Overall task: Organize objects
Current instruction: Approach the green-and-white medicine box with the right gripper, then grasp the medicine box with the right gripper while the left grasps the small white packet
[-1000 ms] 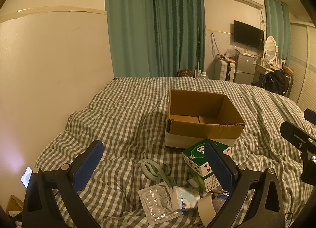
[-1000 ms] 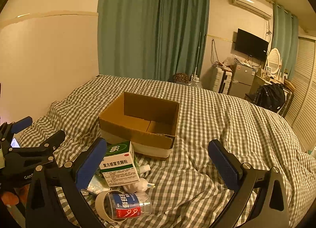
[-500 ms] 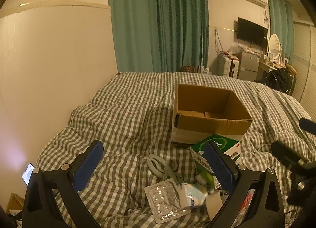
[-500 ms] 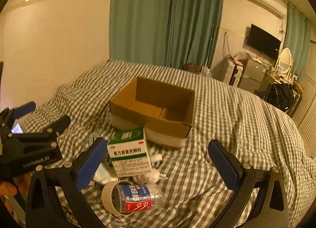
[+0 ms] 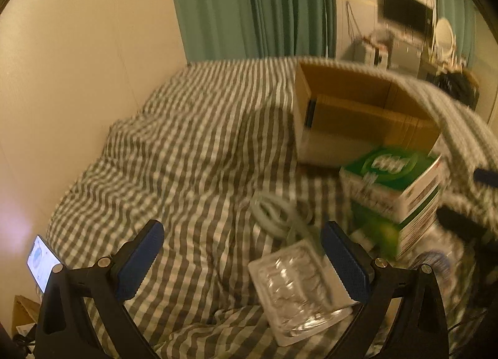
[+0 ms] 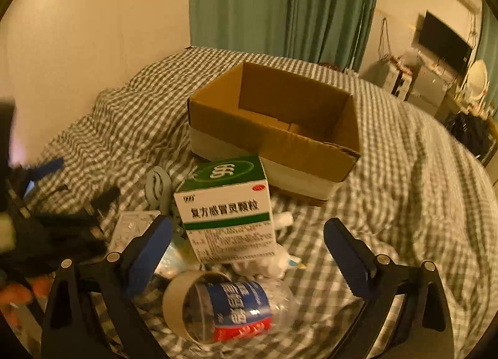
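The green-and-white medicine box [image 6: 225, 208] stands on the checked bedspread [image 6: 404, 191] just in front of the open cardboard box [image 6: 274, 128], with a blister pack [image 5: 298, 284], a coiled cable [image 5: 274, 212], and a plastic bottle [image 6: 236, 312] lying inside a tape roll [image 6: 179, 300] beside it. Right gripper [image 6: 247, 253] hangs spread wide above the bottle, gripping nothing. Left gripper [image 5: 242, 259] is likewise agape and empty, its right finger over the blister pack.

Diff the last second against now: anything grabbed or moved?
Both grippers, left gripper and right gripper, advanced toward the pile, jaws open; nothing grabbed. The medicine box, blister pack, bottle and cardboard box stayed put.
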`<state>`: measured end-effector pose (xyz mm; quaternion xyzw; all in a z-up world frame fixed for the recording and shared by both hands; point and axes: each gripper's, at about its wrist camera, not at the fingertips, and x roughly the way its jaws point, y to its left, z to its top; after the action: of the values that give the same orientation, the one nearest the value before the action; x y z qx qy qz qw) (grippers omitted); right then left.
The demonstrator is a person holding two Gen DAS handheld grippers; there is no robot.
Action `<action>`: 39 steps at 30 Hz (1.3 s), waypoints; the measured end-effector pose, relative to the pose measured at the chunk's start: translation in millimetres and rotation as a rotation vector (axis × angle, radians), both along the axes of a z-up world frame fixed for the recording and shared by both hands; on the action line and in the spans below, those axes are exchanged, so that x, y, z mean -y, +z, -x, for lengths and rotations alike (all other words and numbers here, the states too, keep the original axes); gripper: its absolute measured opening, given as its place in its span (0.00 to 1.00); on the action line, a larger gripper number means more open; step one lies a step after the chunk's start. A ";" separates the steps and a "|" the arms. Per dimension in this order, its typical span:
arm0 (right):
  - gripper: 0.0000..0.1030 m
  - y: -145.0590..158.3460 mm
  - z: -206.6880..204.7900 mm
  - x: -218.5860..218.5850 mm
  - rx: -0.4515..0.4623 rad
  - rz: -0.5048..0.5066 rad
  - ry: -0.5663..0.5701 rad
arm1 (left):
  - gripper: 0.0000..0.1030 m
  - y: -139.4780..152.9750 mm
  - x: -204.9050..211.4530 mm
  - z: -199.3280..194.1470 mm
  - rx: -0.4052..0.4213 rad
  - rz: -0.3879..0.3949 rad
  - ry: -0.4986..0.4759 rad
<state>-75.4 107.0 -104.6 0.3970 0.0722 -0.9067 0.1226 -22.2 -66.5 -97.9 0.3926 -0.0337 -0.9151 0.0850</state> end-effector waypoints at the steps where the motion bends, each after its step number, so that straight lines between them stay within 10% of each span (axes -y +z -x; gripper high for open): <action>1: 0.95 0.1 3.3 -0.6 0.004 0.015 0.001 | 0.99 -6.6 -2.0 0.8 0.018 0.007 -0.006; 10: 0.94 -28.6 28.4 20.0 0.051 0.005 0.039 | 0.98 -19.1 -15.2 0.1 0.069 -0.028 -0.075; 15: 0.78 -31.0 30.5 16.4 0.044 0.026 0.027 | 0.93 -26.4 -28.8 0.4 0.115 -0.075 -0.124; 23: 0.78 -3.2 15.3 -12.9 -0.037 0.052 -0.024 | 0.48 -46.4 -52.3 7.7 0.207 -0.202 -0.198; 31: 0.77 27.6 -1.6 -26.4 -0.109 0.072 -0.047 | 0.24 -11.6 -48.2 5.4 0.144 -0.198 -0.167; 39: 0.77 85.0 -21.1 -30.3 -0.245 0.097 -0.034 | 0.21 58.9 -44.8 16.9 -0.015 -0.153 -0.195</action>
<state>-54.3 137.3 -19.6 0.2780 0.0358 -0.9528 0.1165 -39.2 -21.7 -39.0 0.3861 -0.0014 -0.9218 -0.0346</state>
